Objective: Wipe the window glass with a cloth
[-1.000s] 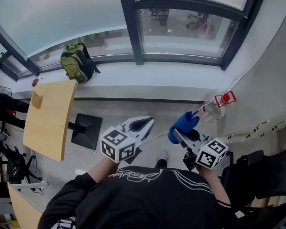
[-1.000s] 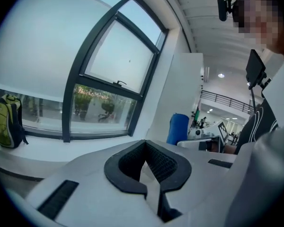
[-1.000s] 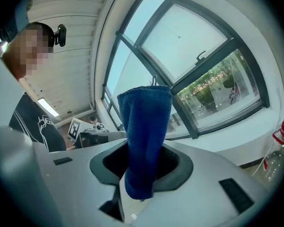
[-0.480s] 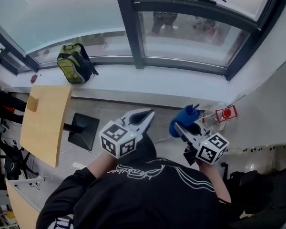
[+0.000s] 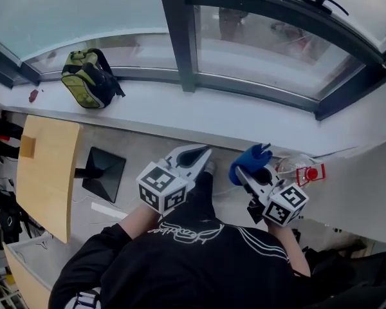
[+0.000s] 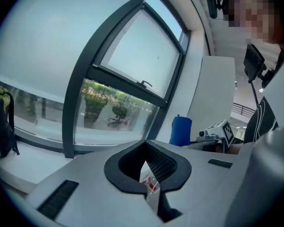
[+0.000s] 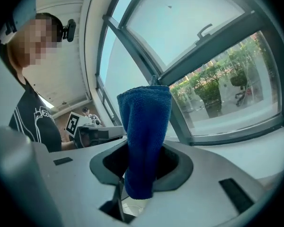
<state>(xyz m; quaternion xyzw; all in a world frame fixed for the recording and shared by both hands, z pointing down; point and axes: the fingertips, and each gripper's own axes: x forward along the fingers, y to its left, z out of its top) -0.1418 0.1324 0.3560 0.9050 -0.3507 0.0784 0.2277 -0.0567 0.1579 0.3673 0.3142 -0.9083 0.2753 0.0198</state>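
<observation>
The window glass (image 5: 270, 50) fills the top of the head view, split by a dark frame post (image 5: 177, 31); it also shows in the left gripper view (image 6: 142, 56) and the right gripper view (image 7: 189, 18). My right gripper (image 5: 248, 172) is shut on a blue cloth (image 5: 248, 159), which stands upright out of its jaws (image 7: 145, 141). My left gripper (image 5: 197, 153) is shut with nothing in it, beside the right one. Both are held short of the glass, above the floor before the white sill (image 5: 212, 118).
A clear spray bottle with a red cap (image 5: 301, 170) lies right of the right gripper. A green backpack (image 5: 87, 79) sits on the sill at left. A wooden tabletop (image 5: 45, 172) and its black base plate (image 5: 103, 172) are at left.
The view has moved closer to the window, so sill and glass sit lower in the picture. Both grippers stay side by side, the right one still shut on the cloth.
</observation>
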